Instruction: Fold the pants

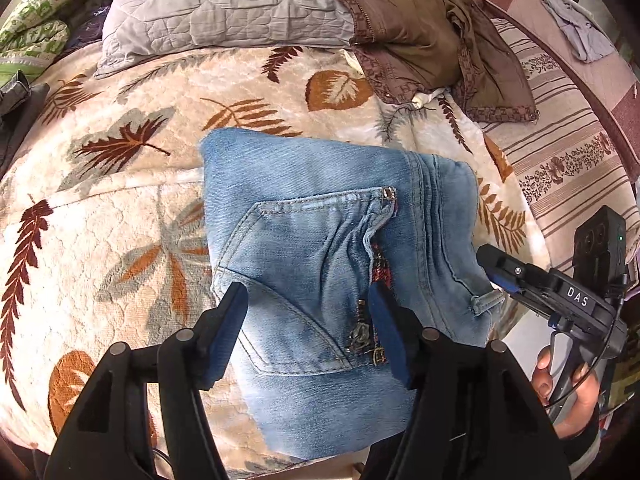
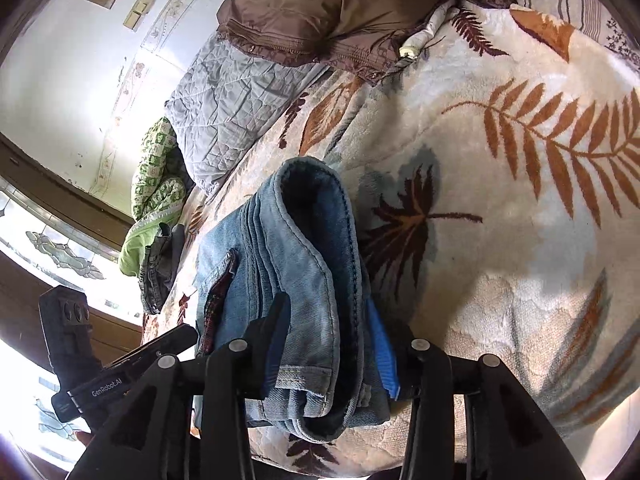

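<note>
Black linkages and blue pads of the left gripper (image 1: 306,334) fill the bottom of the left wrist view; its jaws stand wide apart above the folded jeans (image 1: 340,264) and hold nothing.

Largest item: the leaf-patterned blanket (image 1: 120,208) covering the bed. The jeans lie on it near its front edge, folded into a compact rectangular bundle with 1 back pocket facing up and a red patterned lining showing at the pocket opening.

A grey quilted pillow (image 1: 224,4) rests at the blanket's far edge. Just beside it on the right lies a crumpled brown garment (image 1: 424,28). A green-and-white patterned fabric (image 1: 36,20) sits at the far left corner. A striped sheet (image 1: 568,152) runs along the blanket's right edge.

The right gripper (image 2: 332,348) is partly closed around the right end of the jeans bundle; in the right wrist view the stacked denim layers and hem pass between its 2 blue pads, with 1 pad (image 2: 382,352) pressed against the outer layer. In the left wrist view, this gripper meets the bundle's right edge, with the person's hand (image 1: 568,392) on its handle.
</note>
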Available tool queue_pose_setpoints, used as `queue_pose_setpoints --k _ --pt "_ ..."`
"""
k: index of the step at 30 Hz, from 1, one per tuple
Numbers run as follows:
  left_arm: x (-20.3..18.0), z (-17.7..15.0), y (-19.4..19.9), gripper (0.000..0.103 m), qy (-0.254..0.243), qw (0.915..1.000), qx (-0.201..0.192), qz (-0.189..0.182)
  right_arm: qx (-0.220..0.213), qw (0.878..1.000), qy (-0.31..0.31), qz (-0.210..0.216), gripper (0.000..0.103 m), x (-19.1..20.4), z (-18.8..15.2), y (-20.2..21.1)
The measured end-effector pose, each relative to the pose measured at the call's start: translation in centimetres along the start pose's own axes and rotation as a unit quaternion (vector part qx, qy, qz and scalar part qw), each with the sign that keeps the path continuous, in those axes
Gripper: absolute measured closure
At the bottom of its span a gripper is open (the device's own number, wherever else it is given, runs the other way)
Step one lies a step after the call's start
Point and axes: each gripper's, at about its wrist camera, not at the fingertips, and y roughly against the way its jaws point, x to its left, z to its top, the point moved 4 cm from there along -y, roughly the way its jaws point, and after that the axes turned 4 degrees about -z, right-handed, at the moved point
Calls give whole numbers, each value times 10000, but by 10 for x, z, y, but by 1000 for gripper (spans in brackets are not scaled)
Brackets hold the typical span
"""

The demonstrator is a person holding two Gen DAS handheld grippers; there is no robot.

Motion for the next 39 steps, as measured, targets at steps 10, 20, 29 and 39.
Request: queue_pose_setpoints --k 10,20,29,39 --pt "43 19 0 23 701 9975 47 -124 -93 9999 -95 -75 47 2 23 -6" --pt "41 8 -13 37 908 9924 379 -745 249 9945 886 506 92 62 30 -41" --pt "52 3 -8 37 1185 9886 515 -777 499 9978 444 -8 72 23 35 -63" --pt "4 -40 -19 18 177 9977 522 -406 438 9944 940 -204 52 8 -31 -11"
